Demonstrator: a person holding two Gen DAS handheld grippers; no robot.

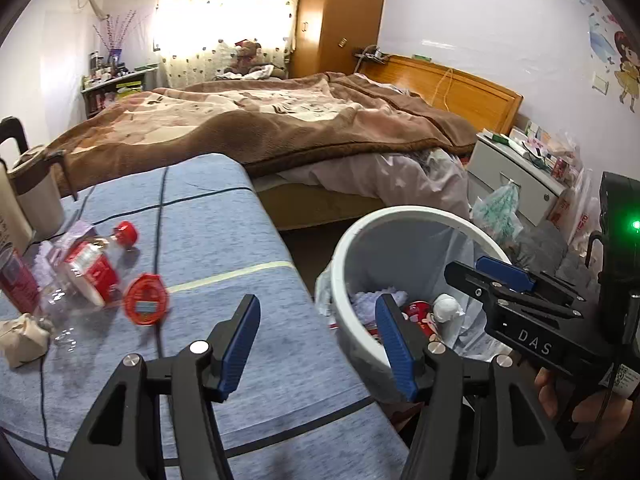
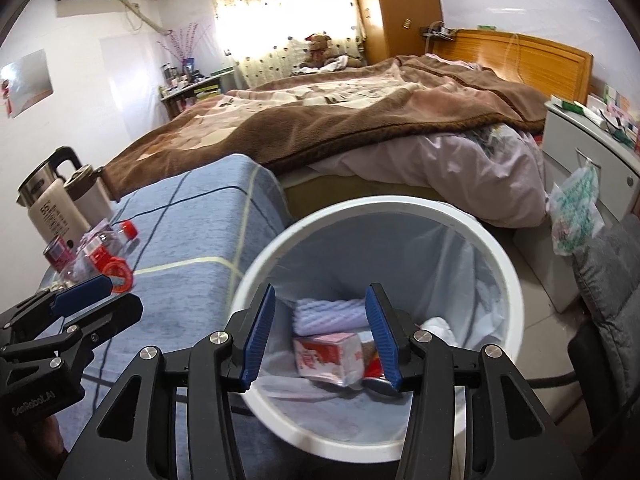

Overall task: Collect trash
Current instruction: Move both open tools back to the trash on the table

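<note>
A white bin [image 1: 404, 213] with a pale liner stands on the floor beside the blue checked table [image 1: 224, 232]. My right gripper [image 2: 322, 334] hangs open above the bin's mouth [image 2: 404, 202] with nothing between its fingers. Inside lie a red-and-white carton [image 2: 326, 354], a lilac cloth [image 2: 328, 314] and a white wad [image 2: 440, 327]. My left gripper [image 1: 318, 346] is open and empty over the table's right edge, next to the bin. On the table's left lie a clear bottle with a red label [image 1: 90, 270], a red round lid [image 1: 145, 300], a red can [image 1: 16, 286] and crumpled paper [image 1: 22, 340].
A kettle and a thermos [image 2: 86, 196] stand at the table's far left. A black cable [image 1: 160, 216] runs across the cloth. Behind are a bed with a brown blanket [image 1: 260, 120], a white nightstand [image 1: 516, 172] and a plastic bag [image 1: 498, 210] hanging from it.
</note>
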